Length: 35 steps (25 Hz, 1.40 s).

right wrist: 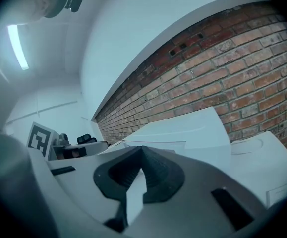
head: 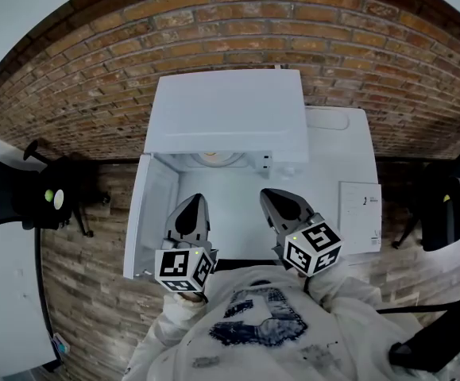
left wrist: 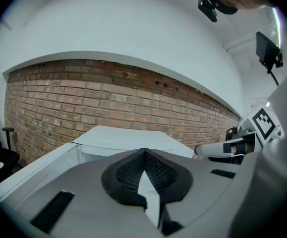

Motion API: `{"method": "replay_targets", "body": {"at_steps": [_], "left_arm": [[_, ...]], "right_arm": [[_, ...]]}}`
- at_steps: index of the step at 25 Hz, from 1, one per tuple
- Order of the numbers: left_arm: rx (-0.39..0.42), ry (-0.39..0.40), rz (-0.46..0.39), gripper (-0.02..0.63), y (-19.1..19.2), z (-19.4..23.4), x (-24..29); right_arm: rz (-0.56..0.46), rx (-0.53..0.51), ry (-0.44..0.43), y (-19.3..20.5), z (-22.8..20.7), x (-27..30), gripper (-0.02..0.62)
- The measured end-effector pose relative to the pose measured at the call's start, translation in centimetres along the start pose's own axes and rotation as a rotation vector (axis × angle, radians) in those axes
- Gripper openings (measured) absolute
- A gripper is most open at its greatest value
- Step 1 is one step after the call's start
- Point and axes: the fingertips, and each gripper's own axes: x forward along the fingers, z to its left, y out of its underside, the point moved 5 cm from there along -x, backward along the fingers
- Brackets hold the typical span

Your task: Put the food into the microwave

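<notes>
A white microwave [head: 226, 117] stands on a white table [head: 349, 157], its door [head: 154, 213] swung open to the left. Inside, under the top edge, a round plate with something pale orange [head: 211, 158] is partly visible. My left gripper [head: 191, 201] hovers in front of the open cavity, shut and holding nothing. My right gripper [head: 271, 194] is beside it, also shut and holding nothing. In the left gripper view the jaws [left wrist: 143, 152] meet above the microwave [left wrist: 128, 135]. In the right gripper view the jaws [right wrist: 142, 150] meet before the microwave [right wrist: 183, 130].
A sheet of paper [head: 360, 205] lies on the table's right side. A brick wall [head: 237, 14] runs behind the table. A black chair [head: 23, 193] stands at the left and another [head: 444, 213] at the right, both on the wood floor.
</notes>
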Motion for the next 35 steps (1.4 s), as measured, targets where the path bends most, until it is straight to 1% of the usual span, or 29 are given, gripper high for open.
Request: {"method": "replay_targets", "body": {"at_steps": [7,17,35], "left_arm": [[0.054,-0.004,-0.002,0.006,-0.11,-0.54,0.05],[0.052,-0.006,0.003,0.006,0.08,-0.3,0.26],[0.051,-0.005,0.013,0.006,0.02,-0.07,0.43]], "right_arm": [[-0.004,-0.014,0.021,-0.14,-0.21,-0.17,0.014],[-0.006,-0.025,0.025,-0.33,-0.23,0.14,0.013],[0.003,-0.014,0.019,-0.18,-0.22,0.3,0.013]]}}
